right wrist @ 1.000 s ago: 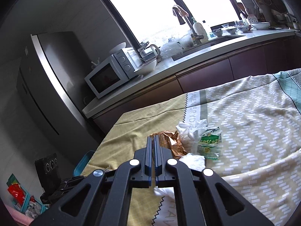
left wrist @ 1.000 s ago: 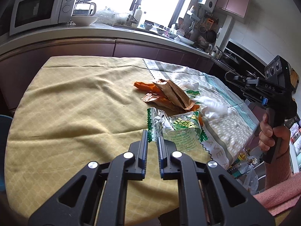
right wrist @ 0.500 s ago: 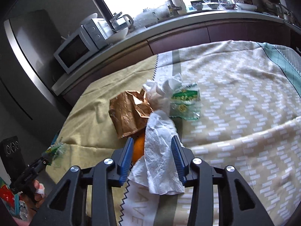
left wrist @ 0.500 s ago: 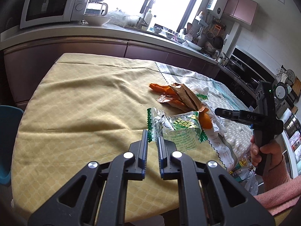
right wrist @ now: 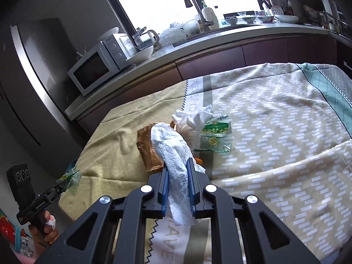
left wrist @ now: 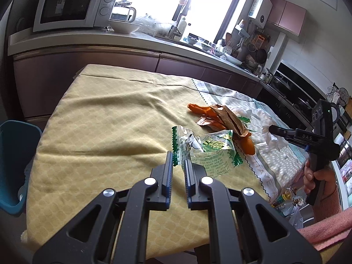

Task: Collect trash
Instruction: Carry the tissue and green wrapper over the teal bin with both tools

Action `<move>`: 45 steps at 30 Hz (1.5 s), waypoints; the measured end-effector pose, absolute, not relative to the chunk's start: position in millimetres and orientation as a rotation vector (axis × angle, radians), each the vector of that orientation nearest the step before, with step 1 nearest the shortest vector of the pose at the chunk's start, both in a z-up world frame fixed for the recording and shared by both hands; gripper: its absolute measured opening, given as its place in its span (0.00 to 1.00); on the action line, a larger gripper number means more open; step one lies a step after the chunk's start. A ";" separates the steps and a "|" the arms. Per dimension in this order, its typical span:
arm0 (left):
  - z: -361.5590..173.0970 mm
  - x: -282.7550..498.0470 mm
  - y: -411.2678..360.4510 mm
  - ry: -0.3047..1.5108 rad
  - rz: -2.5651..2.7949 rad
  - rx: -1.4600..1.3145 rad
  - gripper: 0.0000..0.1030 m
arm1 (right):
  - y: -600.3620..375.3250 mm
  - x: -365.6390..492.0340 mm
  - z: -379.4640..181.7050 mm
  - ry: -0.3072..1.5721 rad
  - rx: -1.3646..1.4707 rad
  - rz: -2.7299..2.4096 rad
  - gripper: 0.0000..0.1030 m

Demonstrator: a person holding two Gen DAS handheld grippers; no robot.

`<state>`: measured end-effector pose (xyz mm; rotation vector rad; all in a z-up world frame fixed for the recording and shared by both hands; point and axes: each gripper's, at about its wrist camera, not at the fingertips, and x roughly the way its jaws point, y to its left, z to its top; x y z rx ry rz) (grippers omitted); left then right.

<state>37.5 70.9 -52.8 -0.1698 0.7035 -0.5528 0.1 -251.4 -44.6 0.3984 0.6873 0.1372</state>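
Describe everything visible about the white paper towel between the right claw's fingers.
The white paper towel is a crumpled, quilted, embossed sheet, soft and creased. It runs lengthwise between the pads of the right claw, whose jaws are closing on it; its rounded upper end rises past the fingertips over the brown wrapper, and its lower end hangs ragged behind the pads. In the left wrist view it shows as a white wad at that claw's tip, above the patterned tablecloth.

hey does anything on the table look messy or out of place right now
Yes: litter sits mid-table on the tablecloth: a brown wrapper, orange scraps, a second green wrapper, crumpled tissue.
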 end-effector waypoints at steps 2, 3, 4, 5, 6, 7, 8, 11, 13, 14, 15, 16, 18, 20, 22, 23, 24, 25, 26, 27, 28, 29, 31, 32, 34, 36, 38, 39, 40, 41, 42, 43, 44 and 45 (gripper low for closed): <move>-51.0 36.3 77.4 0.696 -0.536 -0.171 0.10 | -242.5 -0.5 -34.5 0.663 0.391 0.184 0.14; -50.2 36.6 81.3 0.693 -0.529 -0.174 0.10 | -236.5 1.2 -30.1 0.655 0.387 0.208 0.14; -49.2 36.4 86.0 0.690 -0.520 -0.178 0.10 | -229.9 3.2 -27.3 0.652 0.383 0.236 0.14; -48.3 36.0 90.3 0.687 -0.508 -0.182 0.10 | -223.2 6.6 -24.3 0.651 0.382 0.263 0.14; -47.5 35.6 94.7 0.684 -0.497 -0.186 0.10 | -215.6 9.6 -22.9 0.651 0.378 0.287 0.14; -46.6 35.3 99.3 0.682 -0.487 -0.191 0.10 | -207.3 13.0 -21.9 0.651 0.371 0.310 0.14; -45.8 35.2 103.5 0.680 -0.477 -0.194 0.10 | -198.9 16.6 -21.7 0.653 0.365 0.333 0.14; -43.4 32.7 117.6 0.672 -0.442 -0.199 0.10 | -175.4 30.0 -24.1 0.670 0.362 0.402 0.14; -42.3 31.1 127.1 0.669 -0.417 -0.201 0.10 | -159.4 37.3 -25.0 0.680 0.354 0.450 0.14; -41.8 29.9 131.9 0.669 -0.406 -0.203 0.10 | -150.5 41.6 -25.1 0.686 0.346 0.472 0.14; -41.4 28.8 137.1 0.667 -0.392 -0.204 0.10 | -141.7 46.1 -25.1 0.691 0.335 0.492 0.14; -41.1 27.9 142.2 0.665 -0.379 -0.206 0.10 | -132.9 50.8 -25.1 0.697 0.328 0.514 0.14; -40.3 25.5 152.3 0.661 -0.349 -0.211 0.10 | -115.2 59.3 -24.9 0.710 0.322 0.565 0.14; -39.5 22.8 163.5 0.656 -0.324 -0.219 0.10 | -98.1 66.7 -23.5 0.716 0.301 0.606 0.14; -38.6 20.0 174.4 0.650 -0.296 -0.228 0.10 | -81.1 73.4 -23.4 0.724 0.285 0.646 0.14; -38.2 18.7 180.2 0.647 -0.282 -0.233 0.10 | -71.3 77.2 -23.4 0.730 0.277 0.668 0.14; -38.0 17.4 186.6 0.644 -0.267 -0.239 0.10 | -63.3 80.8 -23.6 0.735 0.269 0.685 0.14; -38.0 17.7 191.7 0.643 -0.253 -0.244 0.10 | -55.2 84.2 -24.1 0.741 0.264 0.703 0.14; -38.2 16.9 196.9 0.641 -0.239 -0.249 0.10 | -46.4 88.0 -24.5 0.747 0.259 0.721 0.14; -38.2 16.0 203.2 0.639 -0.224 -0.254 0.10 | -40.0 90.8 -25.0 0.752 0.254 0.735 0.14; -38.0 15.2 208.4 0.637 -0.210 -0.259 0.10 | -34.4 93.2 -25.3 0.756 0.251 0.749 0.14; -37.5 14.7 213.1 0.635 -0.197 -0.262 0.10 | -27.0 96.3 -25.0 0.760 0.246 0.763 0.14; -37.2 13.5 223.5 0.631 -0.169 -0.268 0.10 | -14.1 100.9 -25.2 0.767 0.239 0.788 0.14; -37.3 13.2 228.2 0.629 -0.154 -0.270 0.10 | -7.1 104.0 -25.2 0.773 0.235 0.799 0.14; -36.6 11.8 238.5 0.624 -0.126 -0.276 0.10 | 6.0 108.8 -25.2 0.780 0.223 0.819 0.14; -36.0 11.9 247.4 0.621 -0.097 -0.282 0.10 | 17.6 112.9 -25.5 0.785 0.211 0.833 0.14; -36.9 11.7 256.3 0.619 -0.072 -0.285 0.10 | 28.1 118.0 -26.2 0.796 0.204 0.848 0.14; -37.4 11.8 261.5 0.619 -0.060 -0.288 0.10 | 33.4 120.2 -26.5 0.801 0.199 0.856 0.14; -38.1 12.4 265.9 0.619 -0.050 -0.290 0.10 | 39.0 122.1 -27.0 0.807 0.191 0.862 0.14; -39.0 12.7 270.7 0.619 -0.038 -0.292 0.10 | 43.6 123.1 -27.2 0.810 0.183 0.865 0.14; -39.9 13.0 275.2 0.620 -0.027 -0.294 0.10 | 48.6 124.6 -27.7 0.815 0.177 0.873 0.14; -40.5 13.9 279.5 0.622 -0.017 -0.296 0.10 | 52.9 126.8 -28.8 0.822 0.174 0.879 0.14; -41.5 14.4 283.7 0.623 -0.006 -0.299 0.10 | 58.3 129.1 -29.6 0.829 0.171 0.885 0.14; -42.7 14.8 286.3 0.624 0.001 -0.301 0.10 | 64.2 131.2 -30.6 0.833 0.164 0.890 0.14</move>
